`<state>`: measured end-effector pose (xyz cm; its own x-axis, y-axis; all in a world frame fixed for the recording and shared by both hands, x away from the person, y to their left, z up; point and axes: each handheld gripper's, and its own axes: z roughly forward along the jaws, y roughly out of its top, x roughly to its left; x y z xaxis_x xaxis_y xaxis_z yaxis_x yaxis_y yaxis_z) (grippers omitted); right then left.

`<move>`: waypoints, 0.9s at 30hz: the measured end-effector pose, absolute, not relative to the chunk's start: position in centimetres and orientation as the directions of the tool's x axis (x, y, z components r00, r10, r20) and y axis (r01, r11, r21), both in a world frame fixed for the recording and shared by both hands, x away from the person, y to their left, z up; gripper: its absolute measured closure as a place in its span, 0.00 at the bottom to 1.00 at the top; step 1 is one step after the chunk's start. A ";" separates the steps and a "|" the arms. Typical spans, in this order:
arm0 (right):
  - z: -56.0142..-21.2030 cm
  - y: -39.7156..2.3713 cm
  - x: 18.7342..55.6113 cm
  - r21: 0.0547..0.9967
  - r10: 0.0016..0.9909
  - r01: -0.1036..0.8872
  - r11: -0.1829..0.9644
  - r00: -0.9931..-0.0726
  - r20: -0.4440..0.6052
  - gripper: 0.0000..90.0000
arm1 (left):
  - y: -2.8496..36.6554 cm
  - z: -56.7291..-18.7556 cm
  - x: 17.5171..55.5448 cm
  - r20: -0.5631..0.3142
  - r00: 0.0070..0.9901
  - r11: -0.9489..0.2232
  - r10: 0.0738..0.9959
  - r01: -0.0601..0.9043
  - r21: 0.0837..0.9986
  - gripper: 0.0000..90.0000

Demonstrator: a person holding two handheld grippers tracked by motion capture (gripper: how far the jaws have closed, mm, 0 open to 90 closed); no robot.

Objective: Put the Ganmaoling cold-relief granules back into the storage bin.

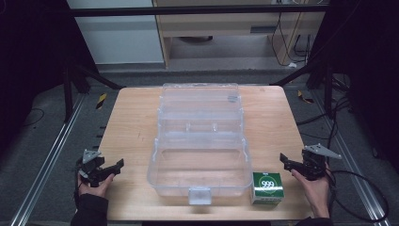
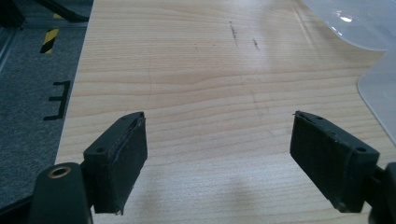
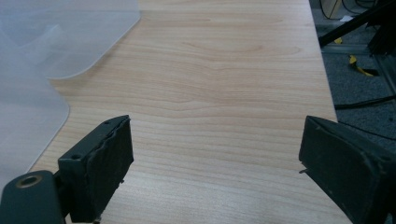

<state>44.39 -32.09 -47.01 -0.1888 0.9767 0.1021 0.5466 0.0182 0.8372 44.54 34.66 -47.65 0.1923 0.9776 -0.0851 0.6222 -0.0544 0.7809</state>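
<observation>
"999" on green box [image 1: 267,187]

A clear plastic storage box [image 1: 200,165] lies open at the centre of the desk [image 1: 129,127], its lid [image 1: 200,101] folded back flat toward 12 o'clock and its latch tab [image 1: 199,195] at the 6 o'clock edge; the tray looks empty. Just beside its 4 o'clock corner stands a small green-and-white carton [image 1: 267,188], upright, with "999" printed in a circle on its top face.

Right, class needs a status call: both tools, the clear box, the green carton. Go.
Left tool open, empty. Right tool open, empty. Clear box lid open, mid-table. Green carton beside it, untouched. Nothing blocking.
</observation>
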 end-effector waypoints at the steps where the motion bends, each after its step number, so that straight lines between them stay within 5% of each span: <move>1: -46.7 -32.3 44.1 0.842 0.975 0.539 0.017 -0.195 0.105 0.11 | 34.5 -47.6 44.5 -0.079 0.199 -0.064 0.977 0.622 0.780 0.21; 27: -40.9 -30.8 43.1 0.863 0.913 0.457 0.215 -0.408 -0.011 0.10 | 33.9 -48.2 44.7 -0.051 0.230 -0.113 0.972 0.643 0.757 0.21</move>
